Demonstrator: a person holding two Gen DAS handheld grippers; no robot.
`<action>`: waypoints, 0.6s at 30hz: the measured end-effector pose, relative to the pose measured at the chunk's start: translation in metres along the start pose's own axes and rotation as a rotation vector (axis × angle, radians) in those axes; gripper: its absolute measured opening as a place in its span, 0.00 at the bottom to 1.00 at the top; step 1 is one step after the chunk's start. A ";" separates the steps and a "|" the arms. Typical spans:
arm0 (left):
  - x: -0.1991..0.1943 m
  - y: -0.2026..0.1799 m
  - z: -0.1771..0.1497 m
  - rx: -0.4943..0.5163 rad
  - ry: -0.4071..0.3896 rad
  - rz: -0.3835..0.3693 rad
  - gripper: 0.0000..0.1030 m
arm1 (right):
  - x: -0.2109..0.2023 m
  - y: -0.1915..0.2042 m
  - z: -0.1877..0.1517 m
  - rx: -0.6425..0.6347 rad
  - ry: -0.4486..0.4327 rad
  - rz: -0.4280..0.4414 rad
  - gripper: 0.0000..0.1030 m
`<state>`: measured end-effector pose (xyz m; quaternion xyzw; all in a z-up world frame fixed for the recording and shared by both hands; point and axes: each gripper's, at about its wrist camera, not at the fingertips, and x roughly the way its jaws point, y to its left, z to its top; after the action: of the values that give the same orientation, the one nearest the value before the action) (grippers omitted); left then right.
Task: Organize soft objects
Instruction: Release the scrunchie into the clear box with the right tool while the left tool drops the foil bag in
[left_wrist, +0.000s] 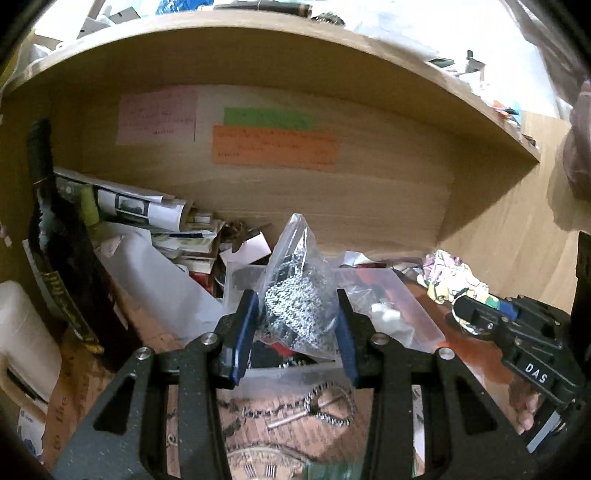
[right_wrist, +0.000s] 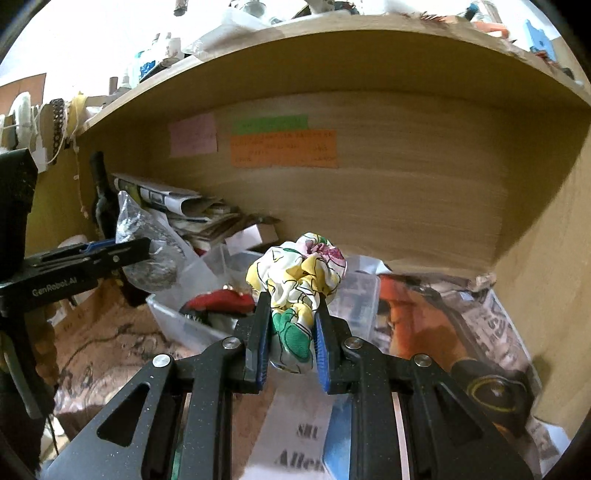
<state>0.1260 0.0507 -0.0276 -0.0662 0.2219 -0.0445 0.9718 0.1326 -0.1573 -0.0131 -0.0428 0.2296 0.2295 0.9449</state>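
Note:
My left gripper (left_wrist: 295, 317) is shut on a clear plastic bag of grey knitted fabric (left_wrist: 299, 291) and holds it above a clear plastic bin (left_wrist: 243, 277). My right gripper (right_wrist: 291, 325) is shut on a crumpled floral cloth (right_wrist: 299, 280), yellow, white, pink and green, held above the clutter. The right gripper with the cloth (left_wrist: 454, 280) shows at the right of the left wrist view. The left gripper with the bag (right_wrist: 147, 251) shows at the left of the right wrist view. A red soft item (right_wrist: 218, 299) lies in the bin (right_wrist: 177, 317).
A wooden shelf alcove (left_wrist: 332, 206) with coloured notes (left_wrist: 273, 144) on its back wall. A dark bottle (left_wrist: 55, 240) stands at the left beside stacked papers (left_wrist: 147, 210). A metal chain (left_wrist: 325, 406) lies in front. Orange packaging (right_wrist: 413, 314) and newspaper (right_wrist: 495, 325) lie right.

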 end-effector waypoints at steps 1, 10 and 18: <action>0.004 0.000 0.001 -0.004 0.005 0.003 0.39 | 0.004 0.000 0.003 0.002 0.000 0.007 0.18; 0.057 0.010 0.001 -0.019 0.101 0.049 0.39 | 0.059 0.011 0.010 -0.015 0.077 0.046 0.18; 0.090 0.027 -0.014 -0.041 0.190 0.059 0.39 | 0.102 0.013 0.000 -0.036 0.189 0.043 0.19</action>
<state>0.2019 0.0653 -0.0819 -0.0752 0.3158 -0.0172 0.9457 0.2066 -0.1034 -0.0592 -0.0766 0.3146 0.2486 0.9129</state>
